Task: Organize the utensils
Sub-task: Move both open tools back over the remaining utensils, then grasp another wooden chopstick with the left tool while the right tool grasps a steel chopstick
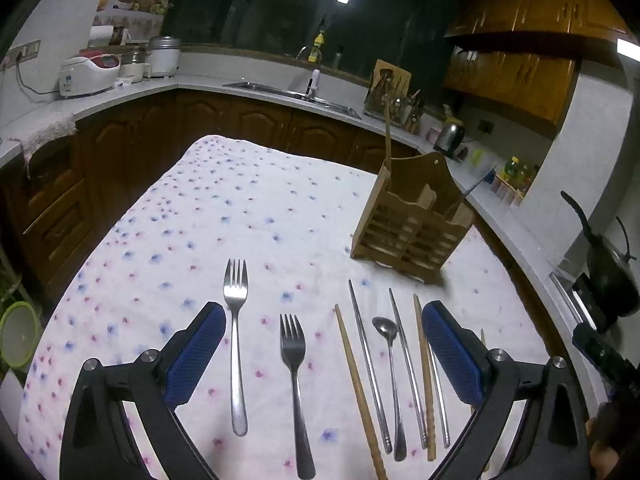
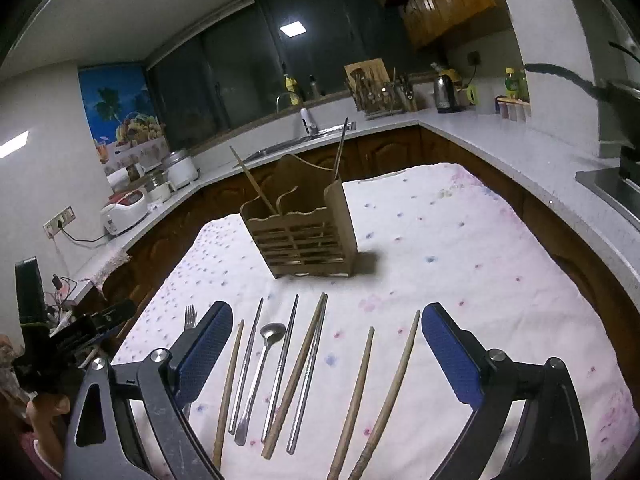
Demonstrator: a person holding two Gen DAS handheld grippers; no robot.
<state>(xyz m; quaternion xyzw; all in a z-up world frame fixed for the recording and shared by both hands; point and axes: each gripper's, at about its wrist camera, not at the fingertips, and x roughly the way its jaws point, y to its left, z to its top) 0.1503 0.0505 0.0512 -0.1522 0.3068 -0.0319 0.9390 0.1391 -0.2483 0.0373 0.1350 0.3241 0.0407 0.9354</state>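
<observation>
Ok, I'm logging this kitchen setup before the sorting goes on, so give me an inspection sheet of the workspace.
Surface: table under a white floral cloth.
Job's things: wooden holder upright, one wooden chopstick and one metal chopstick standing in it; two forks, a spoon, wooden and metal chopsticks lying loose in a row.
Clutter: nothing seen on the cloth.
Grippers: left gripper open, empty; right gripper open, empty.
Cables: cord from wall socket to rice cooker.
Surroundings: counter, sink, kettle, dark window.
</observation>
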